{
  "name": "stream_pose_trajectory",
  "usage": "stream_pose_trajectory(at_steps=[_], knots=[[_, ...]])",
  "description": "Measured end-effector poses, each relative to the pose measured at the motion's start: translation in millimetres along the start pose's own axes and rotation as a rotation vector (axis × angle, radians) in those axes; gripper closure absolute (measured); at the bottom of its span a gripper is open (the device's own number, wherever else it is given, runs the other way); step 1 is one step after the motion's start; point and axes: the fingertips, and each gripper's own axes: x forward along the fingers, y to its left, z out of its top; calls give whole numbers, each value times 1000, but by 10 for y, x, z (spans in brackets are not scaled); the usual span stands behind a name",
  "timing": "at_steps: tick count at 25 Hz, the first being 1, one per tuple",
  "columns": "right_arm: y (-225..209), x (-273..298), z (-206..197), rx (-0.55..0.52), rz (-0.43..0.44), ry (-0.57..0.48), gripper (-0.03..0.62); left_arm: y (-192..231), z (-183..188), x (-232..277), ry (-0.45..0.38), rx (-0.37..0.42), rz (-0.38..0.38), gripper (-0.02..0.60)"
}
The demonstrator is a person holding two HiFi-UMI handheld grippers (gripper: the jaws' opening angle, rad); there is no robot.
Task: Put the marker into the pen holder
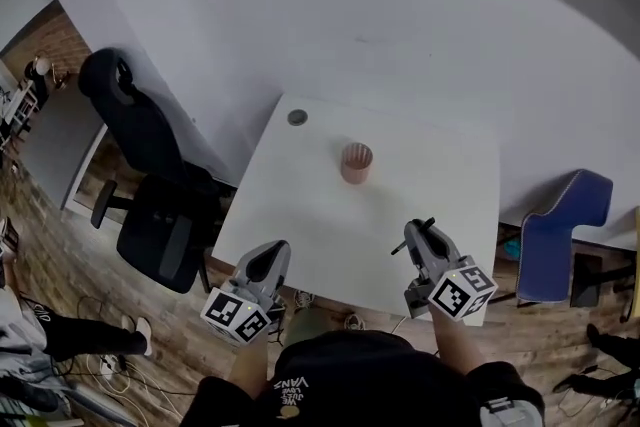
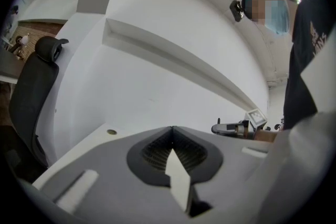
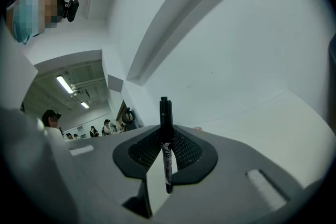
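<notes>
Nearest the camera is the person's black shirt (image 1: 350,380), with pale print that seems to read "VANS" upside down. Each hand holds a grey moulded-plastic gripper carrying a cube (image 1: 462,293) of black-and-white square markers.

The left gripper (image 2: 172,131) has its jaws pressed together into a sharp V, with nothing between them. Their inner pads are dark and finely ribbed. It hovers at the near left edge of the table (image 1: 300,215).

The right gripper (image 1: 418,233) is clamped on the marker (image 3: 165,136), which stands upright between the ribbed pads. The marker is a slim black cylinder with a black cap on top. A white label runs down its barrel, and the writing on it is too small to read. Seen from the head view, the marker is over the near right part of the table, well apart from the pen holder.

The tabletop is smooth, matte white and roughly square with rounded corners. Toward its far side stands the pen holder (image 1: 356,162), a small round terracotta-pink cup with vertical ribbing and an open, empty mouth. Beyond it, near the far left corner, a round grey grommet (image 1: 297,117) is set into the top.

A black padded office chair (image 1: 150,185) stands to the left on the wood-plank floor (image 1: 90,285), and a blue chair (image 1: 560,225) stands to the right. A plain white wall (image 1: 380,5) is behind.
</notes>
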Motion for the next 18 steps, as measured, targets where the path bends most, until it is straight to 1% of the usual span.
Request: stream_pose_trajectory(at_steps=[5, 10, 13, 18], knots=[[32, 174, 50, 1, -75, -33, 540, 161, 129, 274, 27, 8, -104, 529], [27, 440, 76, -3, -124, -71, 540, 340, 186, 465, 70, 37, -205, 529], [42, 621, 100, -19, -151, -89, 542, 448, 258, 533, 85, 34, -245, 529], [7, 897, 165, -41, -194, -124, 542, 660, 247, 602, 91, 14, -290, 529]])
